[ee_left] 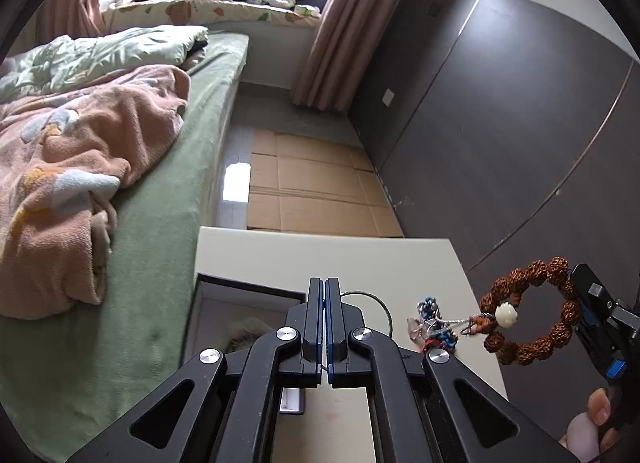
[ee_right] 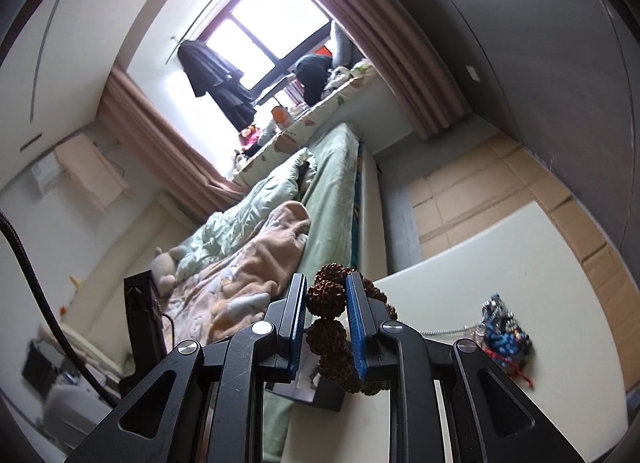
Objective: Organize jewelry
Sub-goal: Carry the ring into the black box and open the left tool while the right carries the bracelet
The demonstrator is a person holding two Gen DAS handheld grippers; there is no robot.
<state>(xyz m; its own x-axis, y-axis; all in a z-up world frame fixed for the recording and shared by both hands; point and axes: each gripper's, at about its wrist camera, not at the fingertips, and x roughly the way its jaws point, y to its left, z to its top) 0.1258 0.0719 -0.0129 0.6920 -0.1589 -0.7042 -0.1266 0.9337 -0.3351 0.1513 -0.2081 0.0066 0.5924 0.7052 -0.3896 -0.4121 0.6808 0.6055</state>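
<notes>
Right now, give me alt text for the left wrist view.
The left tool, shut with nothing visibly in it, points over a white table beside a bed. At right, the right tool holds a brown bead bracelet in the air, above a small jewelry pile; an open box sits at left.

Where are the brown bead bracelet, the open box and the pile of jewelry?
brown bead bracelet point(ee_left: 532, 313): left wrist view, on its lower beads.
open box point(ee_left: 240, 295): left wrist view, on its dark rim.
pile of jewelry point(ee_right: 502, 333): right wrist view, on the blue beads.
</notes>
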